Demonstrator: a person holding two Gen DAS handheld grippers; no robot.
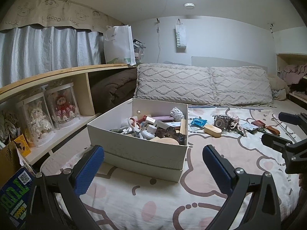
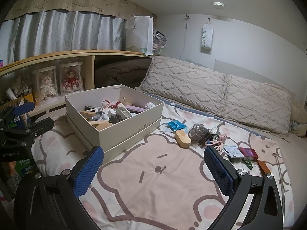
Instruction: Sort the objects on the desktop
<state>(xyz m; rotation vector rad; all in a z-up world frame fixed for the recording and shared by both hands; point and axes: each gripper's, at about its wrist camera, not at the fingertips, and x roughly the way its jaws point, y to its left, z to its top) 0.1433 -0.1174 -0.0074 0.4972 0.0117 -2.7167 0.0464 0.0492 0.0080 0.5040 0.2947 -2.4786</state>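
Both wide apart and empty: left hand-held gripper [image 1: 153, 164] hovering over the bed sheet [image 1: 153, 207] just in front of the white box [image 1: 138, 149], right hand-held gripper [image 2: 153, 164] over bare sheet further right. Box open on the bed, crammed with scissors [image 1: 134, 124] and other small items. Beside it on the sheet, a loose scatter: blue packet [image 2: 175, 125], wooden oval case [image 2: 183, 139], dark tape roll [image 2: 197, 134], red card box [image 2: 248, 153], green clip [image 2: 248, 163]. Pillows [image 2: 211, 92] behind, against the wall.
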